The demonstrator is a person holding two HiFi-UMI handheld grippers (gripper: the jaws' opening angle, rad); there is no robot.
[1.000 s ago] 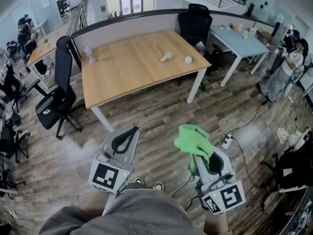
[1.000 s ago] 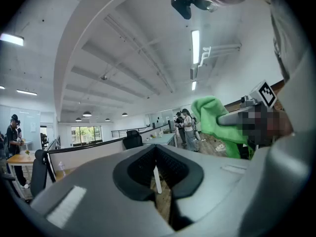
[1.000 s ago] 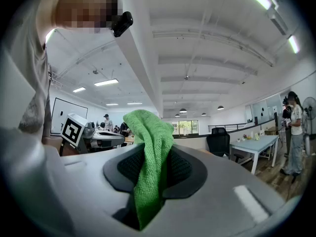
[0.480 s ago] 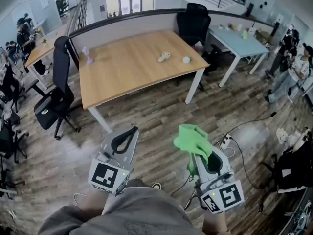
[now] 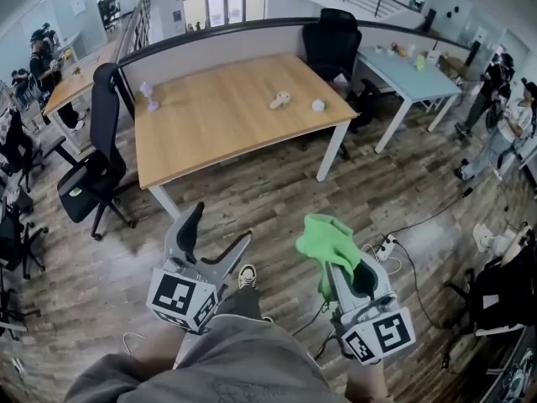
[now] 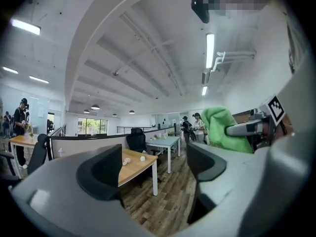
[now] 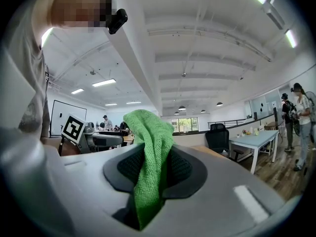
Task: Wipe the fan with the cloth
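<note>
My right gripper [image 5: 340,263] is shut on a green cloth [image 5: 329,240], which bunches up over its tips; in the right gripper view the cloth [image 7: 150,147] hangs pinched between the two black pads [image 7: 185,169]. My left gripper [image 5: 216,232] is held beside it over the wooden floor, its jaws opening wide with nothing between them [image 6: 155,169]. On the wooden table [image 5: 226,133] ahead stand a small lilac object [image 5: 149,93], a cream handheld object [image 5: 279,100] and a small white object [image 5: 318,105]. Which of these is the fan I cannot tell. Both grippers are well short of the table.
A black office chair [image 5: 96,170] stands left of the table and another [image 5: 331,40] behind it. A light blue table [image 5: 411,70] is at the right, with people [image 5: 503,116] beyond. A power strip with cables [image 5: 388,243] lies on the floor near my right gripper.
The left gripper's jaws have gone from shut to wide apart. The person's shoe has come forward between the grippers. The right gripper keeps its hold on the cloth.
</note>
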